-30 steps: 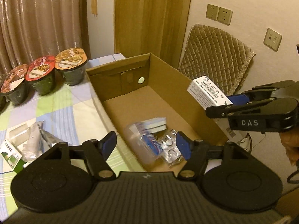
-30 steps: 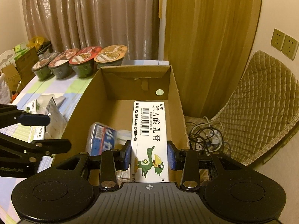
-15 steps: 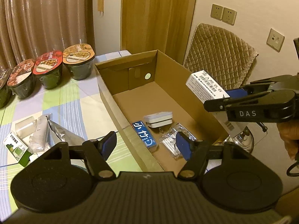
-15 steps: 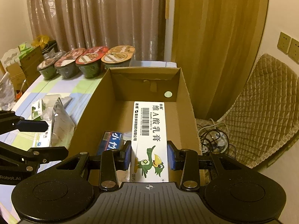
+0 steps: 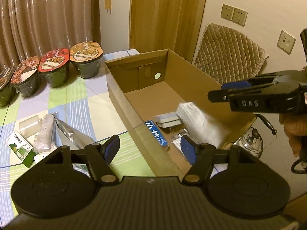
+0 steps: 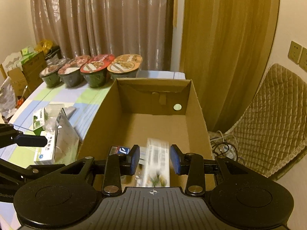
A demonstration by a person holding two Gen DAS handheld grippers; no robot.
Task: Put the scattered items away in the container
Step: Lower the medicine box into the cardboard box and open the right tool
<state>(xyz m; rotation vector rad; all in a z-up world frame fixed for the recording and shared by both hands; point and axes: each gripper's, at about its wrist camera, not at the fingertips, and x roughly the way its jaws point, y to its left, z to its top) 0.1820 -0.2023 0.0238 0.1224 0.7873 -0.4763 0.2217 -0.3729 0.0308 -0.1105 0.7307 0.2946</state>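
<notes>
Blue-padded jaws of the right gripper (image 6: 153, 159) stand apart above the cardboard box (image 6: 197, 115), gripping nothing; a blurred white carton (image 6: 158, 163) sits between them, inside the box beside a blue packet (image 5: 156, 135) and a white case (image 5: 167, 117). The left gripper (image 5: 150, 149) gapes wide and empty over the box's near wall, with a foil pouch (image 5: 71, 132) and small boxes on the checked tablecloth (image 5: 80, 97) and noodle bowls (image 5: 86, 59) behind.

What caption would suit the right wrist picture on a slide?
Right gripper open above the cardboard box, with the blurred white carton dropping inside.
</notes>
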